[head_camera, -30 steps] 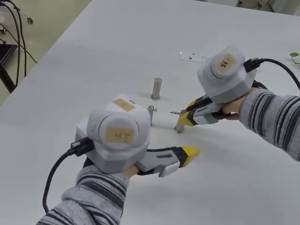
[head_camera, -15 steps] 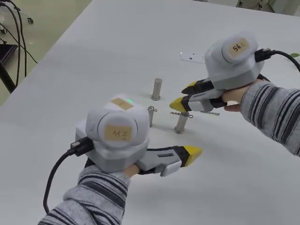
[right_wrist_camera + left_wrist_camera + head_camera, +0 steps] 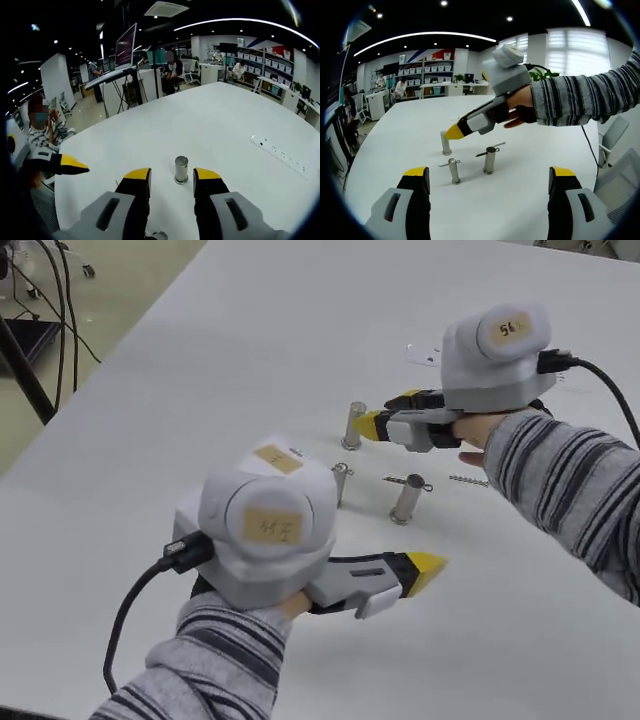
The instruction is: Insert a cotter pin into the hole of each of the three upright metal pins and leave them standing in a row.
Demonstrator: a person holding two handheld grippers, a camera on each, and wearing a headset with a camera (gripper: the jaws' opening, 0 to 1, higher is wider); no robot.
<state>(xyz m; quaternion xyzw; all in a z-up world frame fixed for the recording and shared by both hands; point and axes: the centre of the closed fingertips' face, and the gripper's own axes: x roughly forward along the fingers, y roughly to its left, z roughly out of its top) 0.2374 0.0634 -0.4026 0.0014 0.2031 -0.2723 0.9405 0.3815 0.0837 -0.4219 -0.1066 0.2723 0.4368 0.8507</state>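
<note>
White surface (image 3: 250, 330) carrying left gripper (image 3: 425, 565), spread wide and empty, near the three metal pins (image 3: 408, 502), and right gripper (image 3: 365, 425), parted slightly, empty, tips just beside the far bare pin (image 3: 354, 425). All pins upright, long axes vertical; cotter pins (image 3: 396, 480) horizontal through the two nearer ones. Left gripper view: whole row with both crosswise cotter pins; right gripper view: bare pin just ahead of its own jaws.

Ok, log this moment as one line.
left gripper: open, empty | right gripper: open, empty, tips at far pin | far pin: no cotter seen | front-left pin: cotter in | front-right pin: cotter in | spare cotter pin: on table
</note>
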